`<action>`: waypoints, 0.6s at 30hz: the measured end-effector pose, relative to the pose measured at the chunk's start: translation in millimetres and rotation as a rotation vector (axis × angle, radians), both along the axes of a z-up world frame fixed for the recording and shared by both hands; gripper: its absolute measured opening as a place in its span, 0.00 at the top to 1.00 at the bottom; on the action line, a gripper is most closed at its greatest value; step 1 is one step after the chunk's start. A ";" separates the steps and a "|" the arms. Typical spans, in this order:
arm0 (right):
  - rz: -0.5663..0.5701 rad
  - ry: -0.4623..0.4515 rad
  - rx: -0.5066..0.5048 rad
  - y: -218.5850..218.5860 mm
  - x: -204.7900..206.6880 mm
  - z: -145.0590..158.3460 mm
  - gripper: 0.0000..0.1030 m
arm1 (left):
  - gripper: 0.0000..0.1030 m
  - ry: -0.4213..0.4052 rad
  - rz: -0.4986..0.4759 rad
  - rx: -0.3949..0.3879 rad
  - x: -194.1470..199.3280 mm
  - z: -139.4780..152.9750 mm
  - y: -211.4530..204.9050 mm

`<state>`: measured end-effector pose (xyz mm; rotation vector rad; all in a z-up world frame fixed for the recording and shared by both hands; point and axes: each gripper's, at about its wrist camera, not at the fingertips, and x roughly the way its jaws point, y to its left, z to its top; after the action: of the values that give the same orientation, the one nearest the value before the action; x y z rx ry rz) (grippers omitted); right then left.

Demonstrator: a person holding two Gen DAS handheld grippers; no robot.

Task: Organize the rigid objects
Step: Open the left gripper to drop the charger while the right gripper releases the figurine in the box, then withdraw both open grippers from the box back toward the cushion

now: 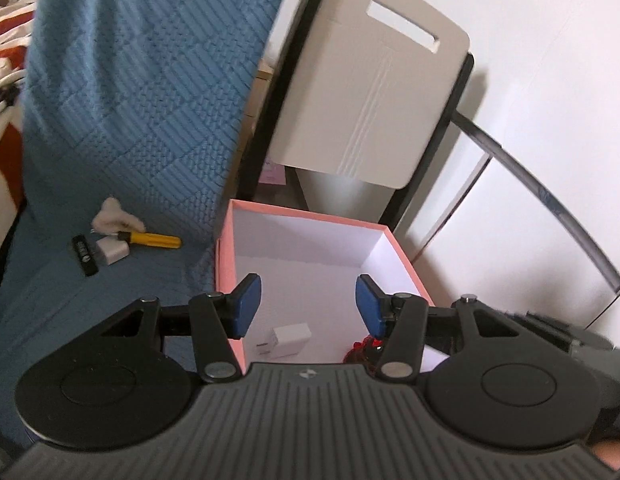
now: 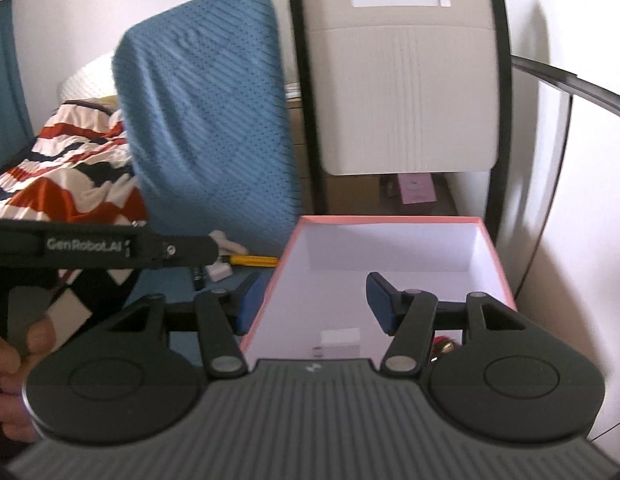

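A pink box [image 1: 224, 248] with a white inside stands open on the blue seat; it also shows in the right wrist view [image 2: 389, 219]. In it lie a white charger [image 1: 288, 338] [image 2: 337, 342] and a red beaded thing [image 1: 363, 350] [image 2: 439, 345]. On the blue cover to its left lie a yellow-handled tool [image 1: 152, 239] [image 2: 254, 261], a white adapter [image 1: 112, 252] [image 2: 218, 271], a black stick [image 1: 85, 257] and a crumpled tissue [image 1: 116, 216]. My left gripper [image 1: 308, 306] is open and empty above the box. My right gripper [image 2: 314, 304] is open and empty over the box's left wall.
A blue cushion [image 1: 142, 80] [image 2: 206, 120] leans behind the seat. A white chair back [image 1: 365, 92] [image 2: 401, 92] stands behind the box. A striped red and white blanket [image 2: 66, 168] lies at the left. The left gripper's body [image 2: 102, 248] crosses the right wrist view.
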<state>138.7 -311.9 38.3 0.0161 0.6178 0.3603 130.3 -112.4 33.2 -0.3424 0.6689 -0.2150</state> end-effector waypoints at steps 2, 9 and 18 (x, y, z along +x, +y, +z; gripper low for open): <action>0.012 0.003 0.012 5.9 -7.7 0.0 0.42 | 0.43 -0.006 0.018 -0.014 -10.9 0.7 8.8; 0.042 0.015 0.021 28.8 -31.1 -3.0 0.42 | 0.43 0.008 0.046 0.001 -36.7 -8.0 31.2; 0.089 0.048 0.004 64.5 -52.9 -16.1 0.42 | 0.43 0.029 0.093 0.046 -65.3 -16.9 63.6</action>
<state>85.9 -247.5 22.2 0.0011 0.6671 0.4481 64.9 -48.9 16.3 -0.3319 0.6836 -0.1059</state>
